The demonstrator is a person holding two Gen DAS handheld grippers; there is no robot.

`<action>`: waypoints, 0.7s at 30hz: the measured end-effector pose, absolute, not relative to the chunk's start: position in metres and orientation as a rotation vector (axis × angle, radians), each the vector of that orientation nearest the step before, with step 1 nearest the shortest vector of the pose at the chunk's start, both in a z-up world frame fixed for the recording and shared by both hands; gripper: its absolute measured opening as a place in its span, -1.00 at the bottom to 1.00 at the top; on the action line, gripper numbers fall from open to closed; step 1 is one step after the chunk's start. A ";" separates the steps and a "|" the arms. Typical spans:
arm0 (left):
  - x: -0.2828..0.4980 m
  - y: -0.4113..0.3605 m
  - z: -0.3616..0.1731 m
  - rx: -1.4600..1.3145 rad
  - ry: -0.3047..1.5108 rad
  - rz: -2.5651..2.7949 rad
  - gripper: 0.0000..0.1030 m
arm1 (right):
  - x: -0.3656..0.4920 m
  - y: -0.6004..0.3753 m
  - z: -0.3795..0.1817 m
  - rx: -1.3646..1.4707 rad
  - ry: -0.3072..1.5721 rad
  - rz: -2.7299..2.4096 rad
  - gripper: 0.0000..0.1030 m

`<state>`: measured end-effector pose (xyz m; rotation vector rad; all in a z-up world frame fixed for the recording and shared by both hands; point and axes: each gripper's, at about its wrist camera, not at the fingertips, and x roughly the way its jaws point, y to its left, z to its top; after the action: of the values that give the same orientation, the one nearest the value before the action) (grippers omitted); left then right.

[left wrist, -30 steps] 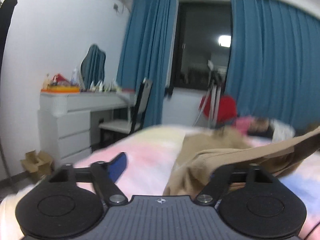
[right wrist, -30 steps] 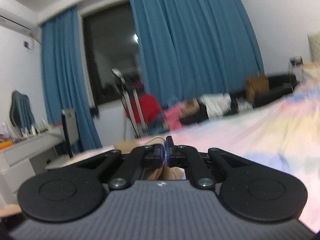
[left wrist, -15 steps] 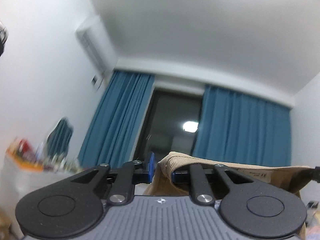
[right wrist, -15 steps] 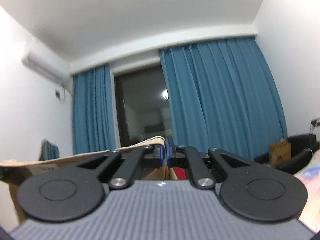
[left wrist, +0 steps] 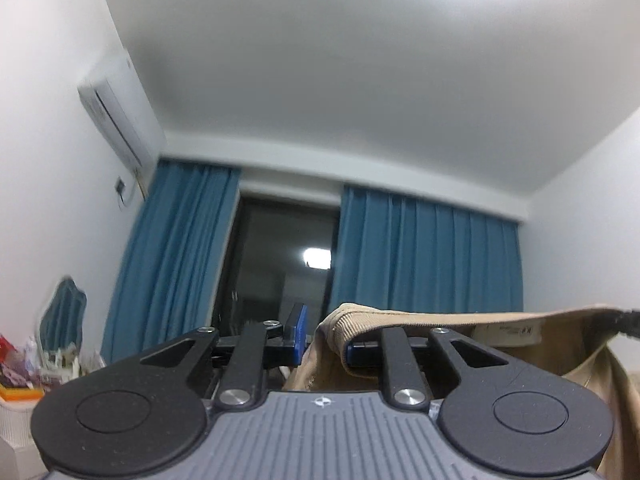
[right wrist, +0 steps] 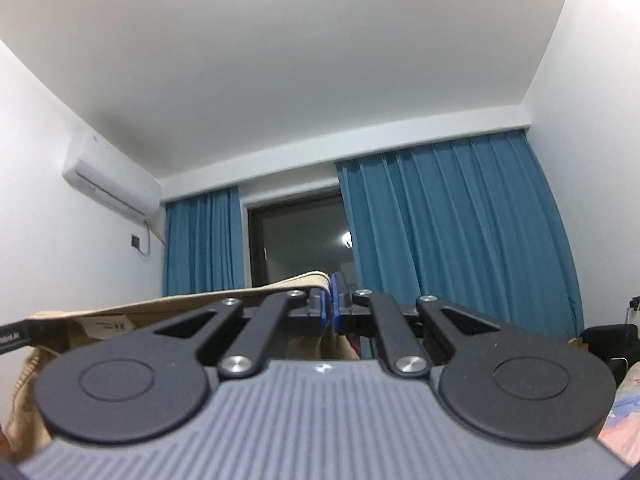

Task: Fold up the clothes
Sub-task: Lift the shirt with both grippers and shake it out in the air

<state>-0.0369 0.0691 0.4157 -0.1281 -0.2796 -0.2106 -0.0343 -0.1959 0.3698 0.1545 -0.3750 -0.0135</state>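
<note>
Up near the ceiling line on my left side, the left tool [left wrist: 324, 340] points slightly upward toward the blue curtains [left wrist: 172, 260] and the dark window [left wrist: 280, 264], with the air conditioner [left wrist: 116, 108] high on the wall beside them. Its jaws have just been closing and then eased a little, and the ribbed top edge of the tan corduroy garment [left wrist: 360, 314] sits between the pads, bunched thick there, so I read it as gripping that corner. From there the cloth runs off to the right as a fairly taut band with a sewn-in label showing, the rest hanging below out of view. I judge the garment is held this high so it drops straight and the creases fall out before folding. At the far end, the right tool [right wrist: 330, 306] is closed tight on the other corner, a thin pinch of cloth between its blue pads. A strip of the pastel bed [right wrist: 624, 412] shows low at the right, where I expect to lay the garment flat.
</note>
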 end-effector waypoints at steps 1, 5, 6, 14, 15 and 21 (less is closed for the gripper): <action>-0.021 0.065 0.407 -0.117 -0.254 -0.208 -0.59 | -0.024 -0.199 0.365 0.157 -0.353 -0.018 -0.88; 0.057 0.056 0.363 -0.108 -0.152 -0.190 -0.59 | 0.034 -0.204 0.336 0.166 -0.250 -0.032 -0.88; 0.079 0.054 0.352 -0.109 -0.129 -0.184 -0.59 | 0.051 -0.204 0.327 0.160 -0.227 -0.042 -0.88; 0.303 0.033 0.221 -0.068 0.031 -0.102 -0.59 | 0.235 -0.218 0.212 0.120 -0.036 -0.141 -0.88; 0.335 0.031 0.201 -0.069 0.052 -0.096 -0.58 | 0.260 -0.222 0.192 0.124 -0.017 -0.153 -0.88; 0.500 -0.002 0.041 -0.049 0.256 -0.077 -0.54 | 0.405 -0.246 0.049 0.163 0.142 -0.220 -0.88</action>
<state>0.5001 -0.0022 0.0408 -0.0486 0.2562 -0.0766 0.4050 -0.2462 0.0488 0.1633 0.1421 -0.2205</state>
